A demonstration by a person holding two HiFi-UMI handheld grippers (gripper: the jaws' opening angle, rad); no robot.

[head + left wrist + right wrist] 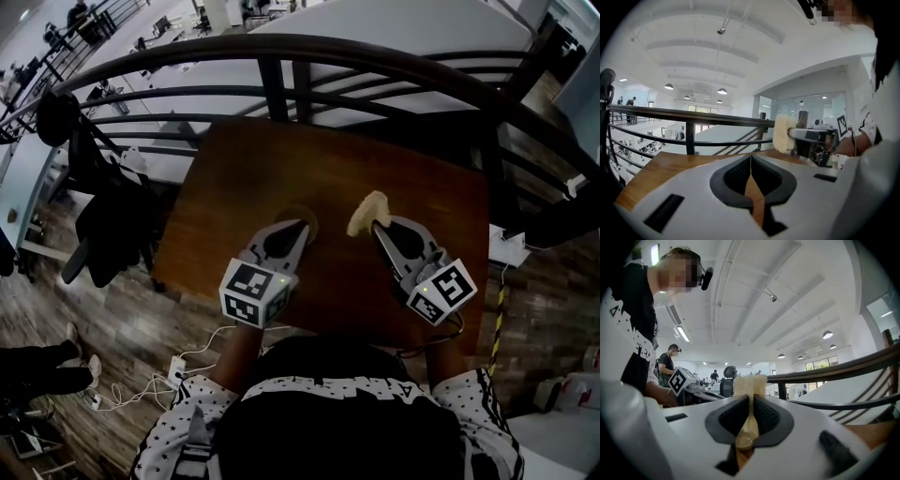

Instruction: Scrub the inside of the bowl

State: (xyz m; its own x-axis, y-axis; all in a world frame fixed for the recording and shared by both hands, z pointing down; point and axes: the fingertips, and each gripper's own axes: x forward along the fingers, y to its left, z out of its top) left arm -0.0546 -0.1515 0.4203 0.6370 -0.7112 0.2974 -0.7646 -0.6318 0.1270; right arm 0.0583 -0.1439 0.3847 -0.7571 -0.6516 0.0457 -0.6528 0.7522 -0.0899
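My right gripper (376, 225) is shut on a pale yellow sponge (366, 214), which stands up past its fingertips over the brown wooden table (281, 159). The right gripper view shows the sponge (749, 383) pinched between the jaws of the right gripper (750, 401). My left gripper (300, 225) lies beside it, a hand's width to the left, jaws shut. In its own view the left gripper (751, 161) has only brown showing in the slit. A dark rounded shape (309, 220) sits at its tip; I cannot tell whether it is the bowl. The sponge (780, 133) shows to its right.
A dark curved railing (281, 52) runs along the table's far side, with a drop to a lower floor beyond. Dark jackets (103, 206) hang on the railing at the left. Cables and a power strip (178, 370) lie on the floor left of the table.
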